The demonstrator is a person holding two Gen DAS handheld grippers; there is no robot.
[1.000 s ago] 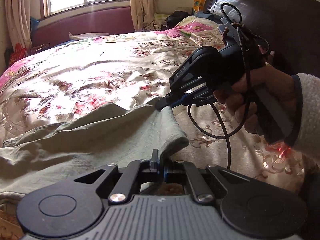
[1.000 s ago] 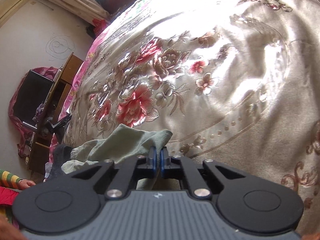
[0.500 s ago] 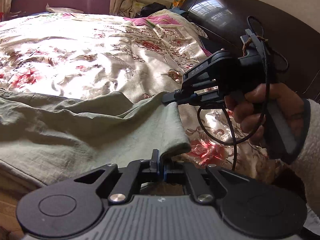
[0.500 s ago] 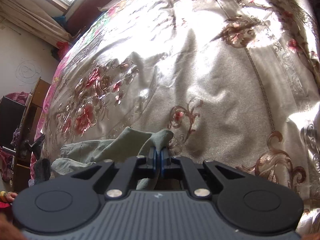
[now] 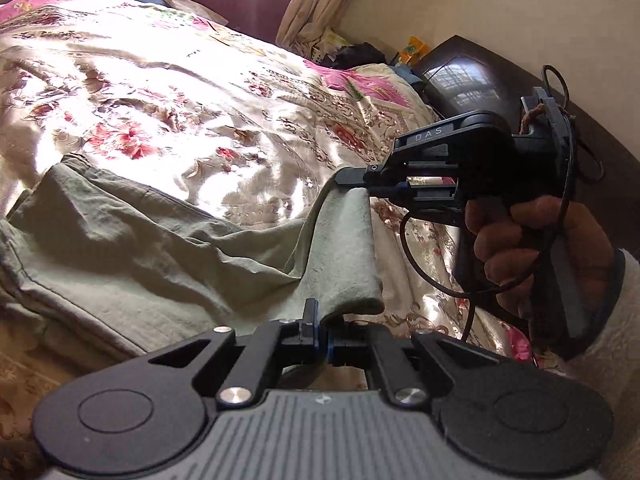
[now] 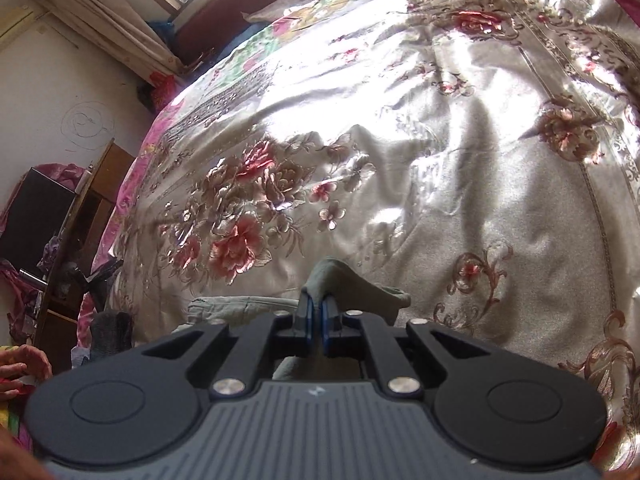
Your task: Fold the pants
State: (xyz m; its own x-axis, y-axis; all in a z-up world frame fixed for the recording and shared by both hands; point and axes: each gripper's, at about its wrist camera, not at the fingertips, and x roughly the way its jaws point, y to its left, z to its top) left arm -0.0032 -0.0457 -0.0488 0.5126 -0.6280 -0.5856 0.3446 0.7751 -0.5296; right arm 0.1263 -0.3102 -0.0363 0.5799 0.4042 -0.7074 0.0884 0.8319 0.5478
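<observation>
At the bed's near edge, 2 grippers, left gripper (image 5: 322, 330) and right gripper (image 5: 352, 178), each pinch a corner of soft, limp olive pants (image 5: 160, 240) draped across the floral bedspread (image 5: 200, 100).

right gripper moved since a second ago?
Yes. In the left wrist view the right gripper, shut on the pants, has lifted that edge clear of the bedspread; earlier it sat down at the cover.

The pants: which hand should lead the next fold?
Probably both together, right slightly ahead. The right tool holds the pants corner lifted over the bedspread; the left tool grips the near corner.
</observation>
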